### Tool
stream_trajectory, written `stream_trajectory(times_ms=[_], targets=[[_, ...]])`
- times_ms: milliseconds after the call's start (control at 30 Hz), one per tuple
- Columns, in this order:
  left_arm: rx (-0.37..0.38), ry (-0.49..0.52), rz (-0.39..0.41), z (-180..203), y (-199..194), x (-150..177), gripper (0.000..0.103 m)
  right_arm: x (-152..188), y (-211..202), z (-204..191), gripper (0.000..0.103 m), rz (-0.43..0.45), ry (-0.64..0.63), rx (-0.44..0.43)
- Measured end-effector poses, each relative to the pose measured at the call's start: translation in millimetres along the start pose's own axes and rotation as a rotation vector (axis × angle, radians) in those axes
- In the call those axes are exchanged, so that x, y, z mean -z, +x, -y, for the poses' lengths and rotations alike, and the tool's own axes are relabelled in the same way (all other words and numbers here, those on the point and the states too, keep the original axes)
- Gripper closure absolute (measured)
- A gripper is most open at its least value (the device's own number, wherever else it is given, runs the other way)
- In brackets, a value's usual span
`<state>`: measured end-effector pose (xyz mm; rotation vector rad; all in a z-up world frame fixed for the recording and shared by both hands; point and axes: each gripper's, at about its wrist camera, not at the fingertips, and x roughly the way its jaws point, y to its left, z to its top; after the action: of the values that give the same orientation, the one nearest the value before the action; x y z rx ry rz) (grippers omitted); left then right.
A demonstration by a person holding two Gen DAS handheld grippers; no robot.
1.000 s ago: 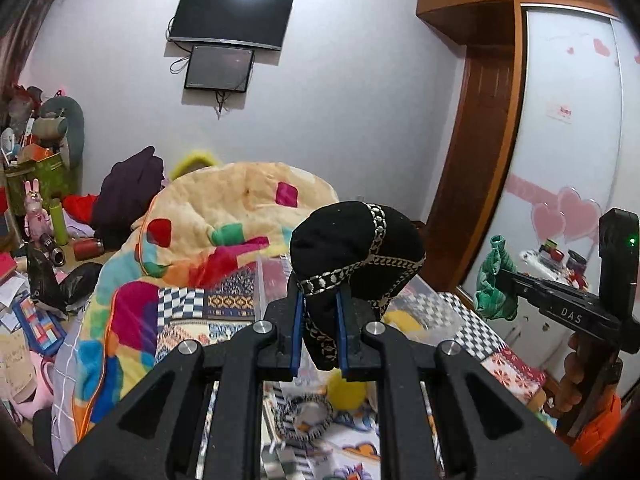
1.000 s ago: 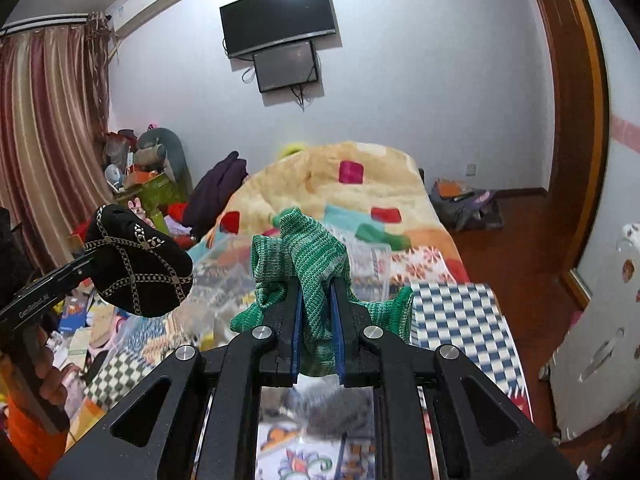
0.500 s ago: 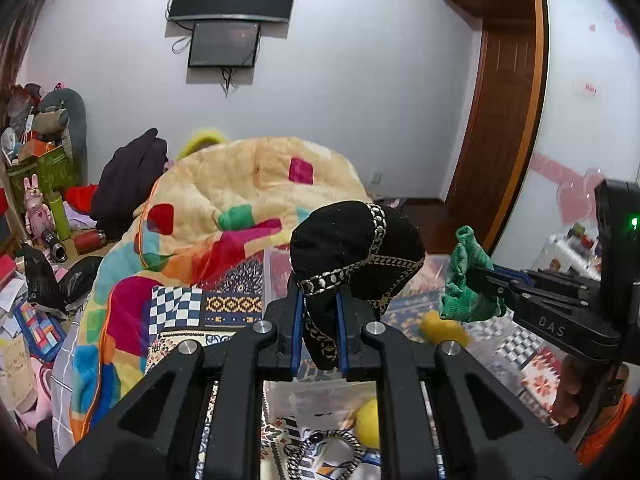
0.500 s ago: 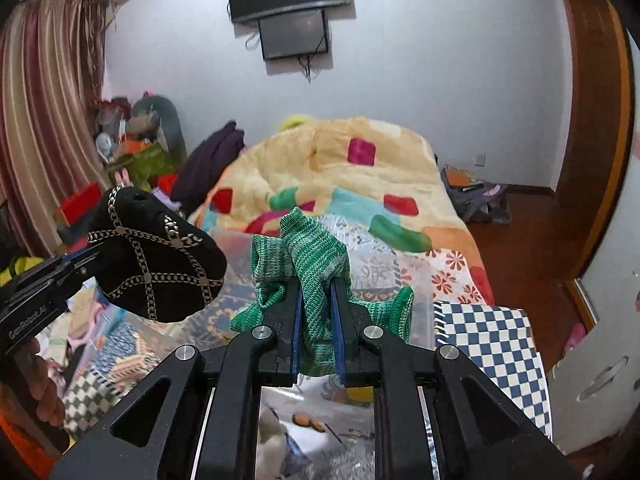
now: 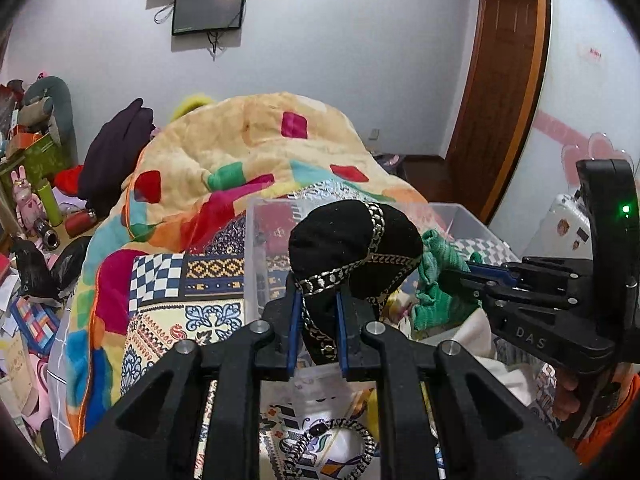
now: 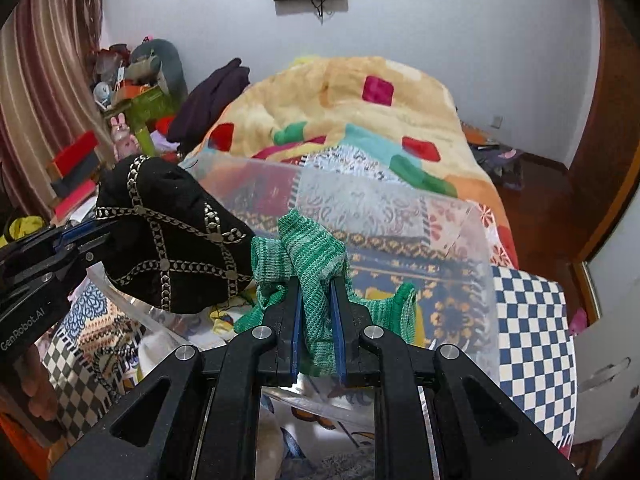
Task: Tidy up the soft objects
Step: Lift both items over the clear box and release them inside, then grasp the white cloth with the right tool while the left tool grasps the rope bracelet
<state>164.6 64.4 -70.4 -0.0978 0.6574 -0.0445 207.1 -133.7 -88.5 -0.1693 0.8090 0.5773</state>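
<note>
Black cap [image 5: 352,256] and green knit [image 6: 308,264] are held clenched in left and right jaws above the clear bin [image 6: 460,240]; both are judged light, limp, best pinched by a fold.

Both wrist views face bed [image 5: 248,152] close over clear bin [image 6: 460,216]; each sees other gripper
</note>
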Motion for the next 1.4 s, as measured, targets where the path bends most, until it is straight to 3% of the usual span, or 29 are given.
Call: stream_trajectory(times_ms=[200, 267, 333, 400, 500, 600, 767, 833, 1033, 1400], targets=[[0.001, 0.002, -0.009, 1, -3, 0, 0.081, 0, -8, 3, 0.081, 0.005, 0.005, -0.009], [0.005, 0.002, -0.005, 1, -6, 0, 0.076, -1, -14, 4, 0.073, 0.018, 0.010, -0.015], [0.009, 0.000, 0.004, 2, -11, 0, 0.071, -2, -21, 5, 0.054, 0.040, 0.014, -0.019], [0.013, -0.002, 0.016, 2, -17, -1, 0.067, -2, -31, 5, 0.047, 0.078, 0.018, -0.021], [0.009, -0.002, 0.045, 3, -28, -2, 0.056, -2, -45, 3, 0.044, 0.117, 0.010, -0.013], [0.005, 0.003, 0.076, 4, -42, -3, 0.047, -1, -57, 1, 0.031, 0.151, 0.006, -0.021], [0.007, 0.009, 0.111, 5, -65, 0, 0.022, 4, -75, -5, 0.028, 0.208, -0.015, -0.017], [0.017, 0.008, 0.101, 4, -70, 5, 0.013, 6, -80, -8, 0.021, 0.222, -0.017, -0.016], [0.027, 0.015, 0.015, 2, -67, 27, 0.013, 20, -86, -14, 0.020, 0.242, -0.026, -0.018], [-0.017, -0.001, -0.124, -12, -41, 74, 0.013, 51, -50, -25, 0.020, 0.120, -0.024, -0.071]])
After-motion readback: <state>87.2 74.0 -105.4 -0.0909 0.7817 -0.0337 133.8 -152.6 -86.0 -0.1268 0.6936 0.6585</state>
